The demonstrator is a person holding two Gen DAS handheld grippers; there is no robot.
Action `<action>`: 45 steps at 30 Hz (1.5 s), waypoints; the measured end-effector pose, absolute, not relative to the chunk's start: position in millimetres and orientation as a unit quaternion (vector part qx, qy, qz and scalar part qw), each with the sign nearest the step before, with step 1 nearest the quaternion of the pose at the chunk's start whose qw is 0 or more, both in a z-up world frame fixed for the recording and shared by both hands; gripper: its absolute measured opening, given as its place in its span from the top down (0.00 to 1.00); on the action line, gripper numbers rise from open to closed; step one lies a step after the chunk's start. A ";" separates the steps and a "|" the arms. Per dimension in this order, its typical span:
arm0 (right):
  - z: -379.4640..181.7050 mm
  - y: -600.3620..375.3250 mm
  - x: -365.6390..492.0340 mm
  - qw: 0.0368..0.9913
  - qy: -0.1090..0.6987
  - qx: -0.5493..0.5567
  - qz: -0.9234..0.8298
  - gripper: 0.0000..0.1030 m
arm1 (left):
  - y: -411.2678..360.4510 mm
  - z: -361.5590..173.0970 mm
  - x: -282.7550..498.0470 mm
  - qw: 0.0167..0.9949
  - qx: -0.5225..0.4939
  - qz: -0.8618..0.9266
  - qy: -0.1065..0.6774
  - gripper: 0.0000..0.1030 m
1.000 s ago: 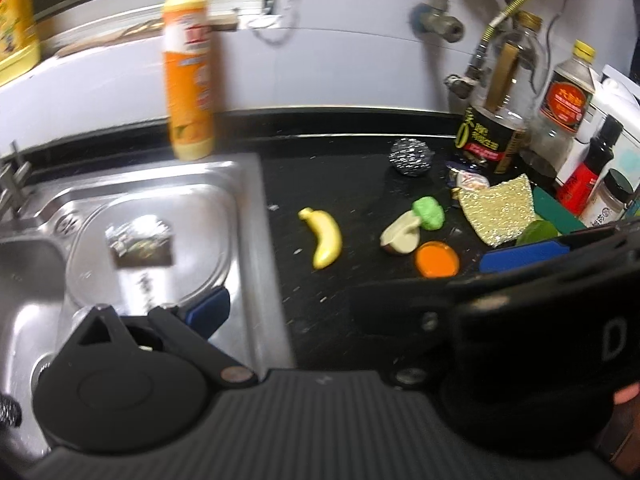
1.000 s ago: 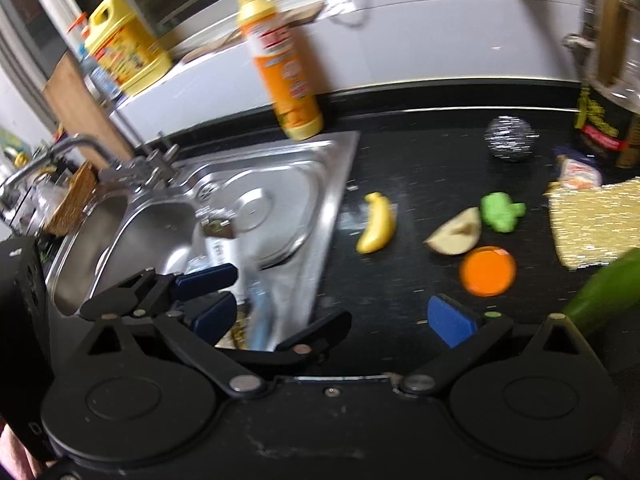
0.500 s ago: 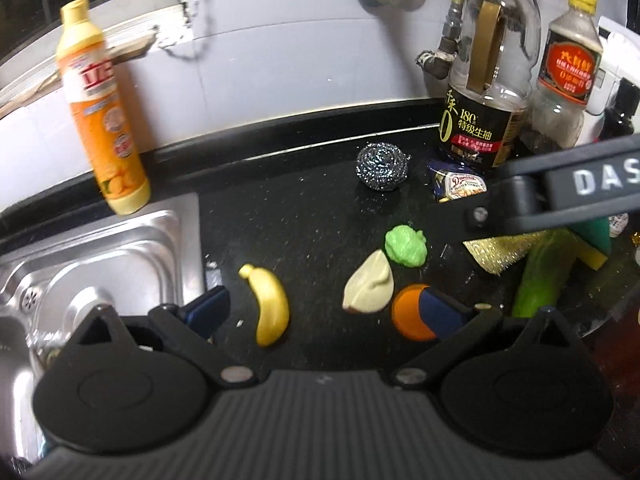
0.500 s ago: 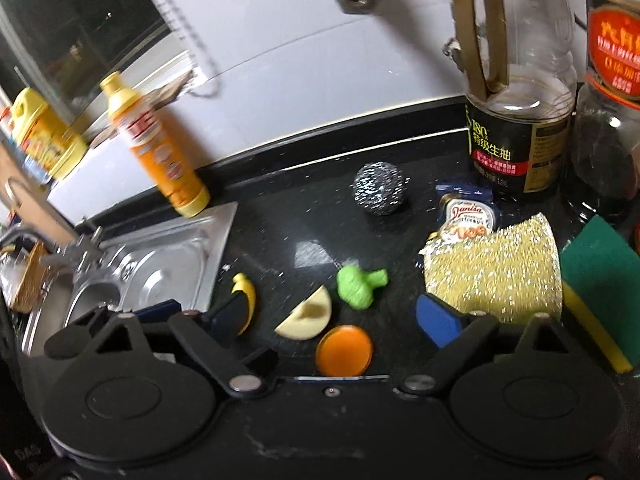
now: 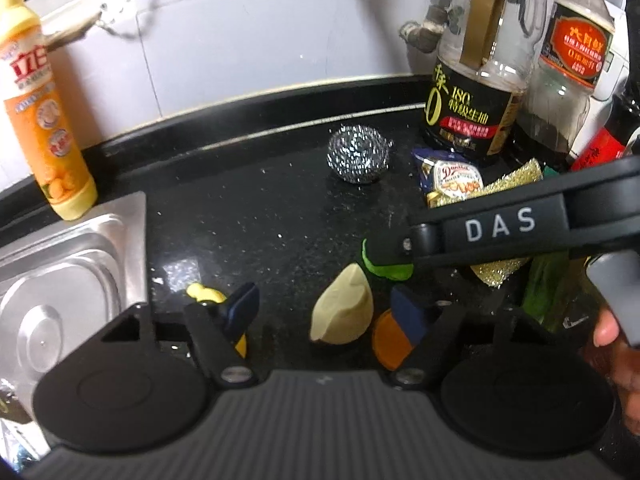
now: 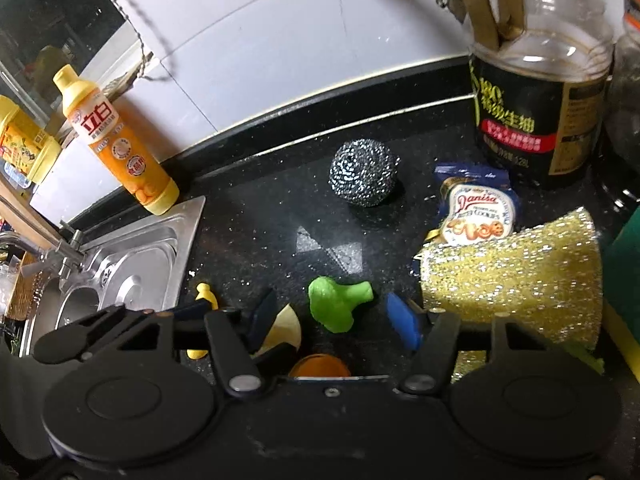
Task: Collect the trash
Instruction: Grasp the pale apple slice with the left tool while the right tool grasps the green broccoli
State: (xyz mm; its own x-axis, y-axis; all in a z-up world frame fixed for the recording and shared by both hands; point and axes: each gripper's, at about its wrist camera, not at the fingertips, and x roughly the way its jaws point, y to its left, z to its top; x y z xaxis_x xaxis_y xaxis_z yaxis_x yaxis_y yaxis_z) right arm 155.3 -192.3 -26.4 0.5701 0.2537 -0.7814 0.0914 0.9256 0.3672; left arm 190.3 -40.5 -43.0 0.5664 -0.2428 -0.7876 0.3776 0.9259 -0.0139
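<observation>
On the black counter (image 6: 248, 232) lie a blue cookie wrapper (image 6: 476, 216) (image 5: 452, 178), a green toy broccoli (image 6: 336, 306), a cream wedge (image 5: 342, 312), an orange disc (image 5: 390, 344) and a yellow toy banana (image 5: 204, 294). My left gripper (image 5: 326, 312) hangs low over the wedge. Its jaws are closing, with the wedge between them and gaps on both sides. My right gripper (image 6: 334, 322) straddles the broccoli. It too is closing, and its pads (image 6: 404, 326) stand clear of the toy. In the left wrist view the right gripper's black body (image 5: 500, 224) covers most of the broccoli.
A steel-wool ball (image 6: 362, 172) sits behind the toys, and a gold scouring cloth (image 6: 512, 276) and a green sponge (image 6: 624, 280) lie at the right. Sauce bottles (image 5: 472, 92) stand at the back right. An orange detergent bottle (image 6: 120, 140) stands beside the steel sink (image 6: 132, 264) at the left.
Both grippers have swung right from over the sink to the counter and dropped closer to the toys. Both pairs of jaws have narrowed.
</observation>
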 end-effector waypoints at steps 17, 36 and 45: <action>-48.4 -189.7 162.0 0.863 0.464 0.193 0.044 0.68 | -42.6 -58.7 198.2 0.869 0.076 -0.190 0.450 0.65; -35.0 -177.7 151.7 0.868 0.457 0.181 0.067 0.75 | -25.0 -43.1 181.5 0.882 0.065 -0.171 0.434 0.66; -12.1 -158.2 133.3 0.875 0.442 0.172 0.098 0.75 | -6.7 -23.8 154.4 0.892 0.053 -0.161 0.419 0.66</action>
